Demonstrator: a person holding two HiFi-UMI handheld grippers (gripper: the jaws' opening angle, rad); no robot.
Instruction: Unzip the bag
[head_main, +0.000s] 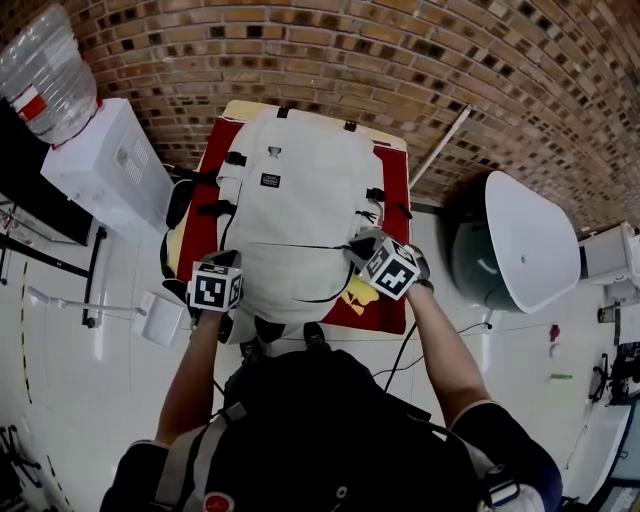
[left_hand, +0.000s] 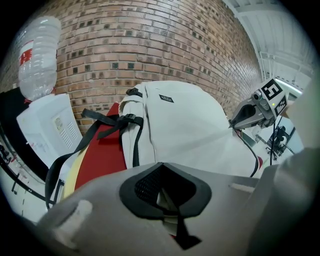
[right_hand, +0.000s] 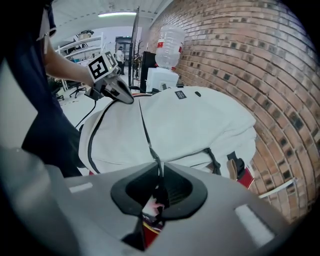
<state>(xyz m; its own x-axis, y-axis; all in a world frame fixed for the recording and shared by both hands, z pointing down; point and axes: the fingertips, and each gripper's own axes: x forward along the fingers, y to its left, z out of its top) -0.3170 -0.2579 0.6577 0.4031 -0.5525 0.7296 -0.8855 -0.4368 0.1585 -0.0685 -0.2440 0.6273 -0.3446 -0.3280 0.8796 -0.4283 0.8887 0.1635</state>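
1 white bag (head_main: 300, 190) is laid flat on a red-topped table (head_main: 203, 225) that is set against a brick wall (head_main: 420, 60). The bag is made of pale, smooth cloth and is trimmed with black straps (left_hand: 107, 122) and buckles along both sides. A small black label (head_main: 270, 180) is sewn near its top. A thin black zip (right_hand: 146, 131) is run across the front panel, and a 2nd dark line is curved round the lower corner nearest the right gripper (right_hand: 159, 189).

The print on the label is too small to be read. In the head view the near edge of the bag is covered by the 2 marker cubes and by the person's dark clothing. Whether the zip is parted behind the right gripper cannot be told. The zip pull (right_hand: 158, 169) is mostly hidden by the jaws, so only a dark sliver of it is seen.

The left gripper (left_hand: 165, 192) is set at the bag's near left corner. Its jaws are pressed together, with a fold of pale cloth pinched between them. The right gripper is set at the right end of the zip, near the bag's right side. Its jaws are closed on the zip pull, and the black zip line is drawn straight out from between them across the panel. The 2 grippers are placed well apart, with the front panel between them.
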